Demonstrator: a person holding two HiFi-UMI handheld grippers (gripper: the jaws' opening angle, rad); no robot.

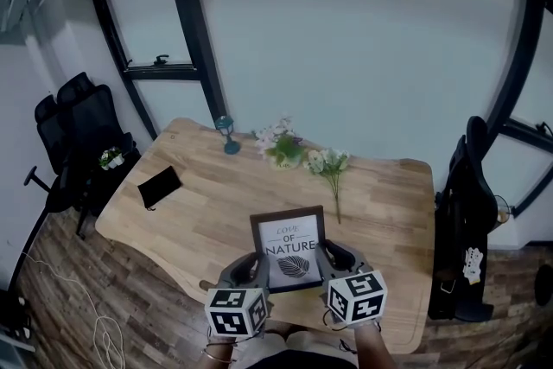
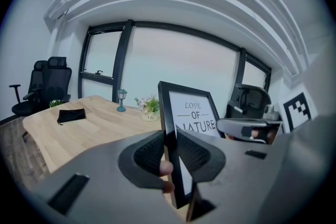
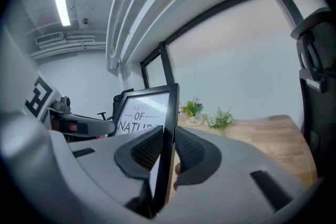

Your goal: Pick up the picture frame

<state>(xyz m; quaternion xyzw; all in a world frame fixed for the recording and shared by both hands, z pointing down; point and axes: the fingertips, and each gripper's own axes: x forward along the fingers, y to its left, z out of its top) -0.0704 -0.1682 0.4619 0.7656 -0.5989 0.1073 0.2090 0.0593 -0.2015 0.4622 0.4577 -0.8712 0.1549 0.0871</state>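
Note:
A black picture frame (image 1: 291, 248) with a white "LOVE OF NATURE" print is held upright above the near edge of the wooden table (image 1: 207, 212). My left gripper (image 1: 256, 264) is shut on its left edge and my right gripper (image 1: 327, 254) on its right edge. In the left gripper view the frame (image 2: 191, 113) stands between the ribbed pads (image 2: 152, 153), which press its border. In the right gripper view the frame (image 3: 142, 113) is seen edge-on, clamped between the pads (image 3: 191, 150).
On the table lie a black pouch (image 1: 160, 186), a small teal lantern (image 1: 227, 134), a potted flower (image 1: 282, 149) and a loose flower stem (image 1: 332, 168). Black office chairs stand at the left (image 1: 78, 134) and right (image 1: 467, 212).

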